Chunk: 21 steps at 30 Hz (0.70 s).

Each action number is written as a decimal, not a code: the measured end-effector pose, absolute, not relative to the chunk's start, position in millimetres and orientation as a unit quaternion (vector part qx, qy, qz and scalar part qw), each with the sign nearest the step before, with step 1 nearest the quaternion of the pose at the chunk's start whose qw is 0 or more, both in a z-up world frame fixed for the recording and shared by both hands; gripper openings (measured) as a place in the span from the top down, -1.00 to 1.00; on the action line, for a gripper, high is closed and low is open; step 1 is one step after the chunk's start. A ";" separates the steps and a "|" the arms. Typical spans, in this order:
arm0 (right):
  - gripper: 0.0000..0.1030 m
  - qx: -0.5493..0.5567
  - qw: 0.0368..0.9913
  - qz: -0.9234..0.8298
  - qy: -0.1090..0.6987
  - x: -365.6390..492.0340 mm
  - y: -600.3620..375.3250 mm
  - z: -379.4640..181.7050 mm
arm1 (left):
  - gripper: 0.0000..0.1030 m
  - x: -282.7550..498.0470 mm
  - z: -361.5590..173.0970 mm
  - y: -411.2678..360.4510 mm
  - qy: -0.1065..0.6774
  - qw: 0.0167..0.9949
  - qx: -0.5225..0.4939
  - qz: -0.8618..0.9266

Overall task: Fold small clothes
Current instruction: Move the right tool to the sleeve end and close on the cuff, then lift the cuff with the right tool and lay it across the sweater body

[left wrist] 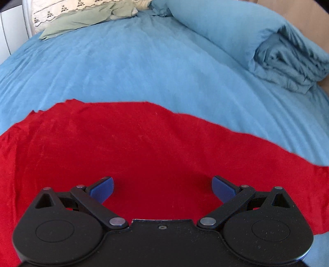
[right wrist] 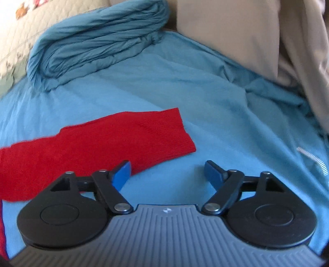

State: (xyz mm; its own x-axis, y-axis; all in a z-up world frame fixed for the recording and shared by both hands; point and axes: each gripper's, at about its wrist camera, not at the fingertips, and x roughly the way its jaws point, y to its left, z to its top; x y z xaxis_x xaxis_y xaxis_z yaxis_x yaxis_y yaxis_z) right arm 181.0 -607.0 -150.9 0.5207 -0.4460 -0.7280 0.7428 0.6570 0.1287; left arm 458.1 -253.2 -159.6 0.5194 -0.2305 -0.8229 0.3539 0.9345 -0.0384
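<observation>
A red knitted garment [left wrist: 131, 147] lies spread flat on the blue bedsheet [left wrist: 144, 61]. My left gripper [left wrist: 162, 190] is open and empty, hovering over the garment's body. In the right wrist view a red sleeve [right wrist: 115, 139] with a ribbed cuff stretches out to the right on the bedsheet [right wrist: 226, 123]. My right gripper [right wrist: 167, 173] is open and empty, just below the sleeve's cuff end, its left fingertip [right wrist: 122, 174] over the sleeve's edge.
A rolled blue duvet [left wrist: 267, 41] lies at the back right, also in the right wrist view [right wrist: 96, 41]. A green cloth [left wrist: 82, 18] and patterned pillow [left wrist: 61, 8] lie at the back left. A beige pillow [right wrist: 226, 30] and curtain [right wrist: 304, 51] stand at the right.
</observation>
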 end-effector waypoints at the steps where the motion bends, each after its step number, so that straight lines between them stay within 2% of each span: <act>1: -0.79 0.226 0.846 -0.353 0.331 180.5 -610.9 -153.8 | -1.00 458.7 -163.5 -253.9 0.459 0.870 0.073 -0.167; 3: -0.66 0.233 0.848 -0.354 0.319 181.3 -615.0 -156.7 | -1.00 456.8 -167.8 -256.9 0.447 0.875 0.086 -0.165; 7: -0.24 0.248 0.852 -0.347 0.302 187.0 -617.4 -160.0 | -1.00 454.9 -169.2 -258.8 0.442 0.877 0.091 -0.164; 8: 0.07 0.251 0.854 -0.344 0.300 190.5 -617.4 -160.7 | -1.00 455.0 -169.1 -257.9 0.443 0.877 0.089 -0.164; 9: 0.25 0.254 0.856 -0.338 0.297 192.7 -617.0 -161.4 | -1.00 455.1 -168.3 -257.3 0.444 0.876 0.087 -0.164; 10: 0.51 0.254 0.858 -0.335 0.295 193.9 -616.9 -160.7 | -1.00 455.2 -167.3 -256.4 0.446 0.876 0.086 -0.164; 15: 0.55 0.233 0.877 -0.326 0.265 204.6 -600.3 -136.6 | -1.00 453.0 -153.6 -241.7 0.443 0.879 0.079 -0.160; 21: 0.55 0.206 0.923 -0.243 0.218 251.1 -549.4 -65.2 | -1.00 450.5 -121.5 -187.3 0.429 0.891 0.066 -0.137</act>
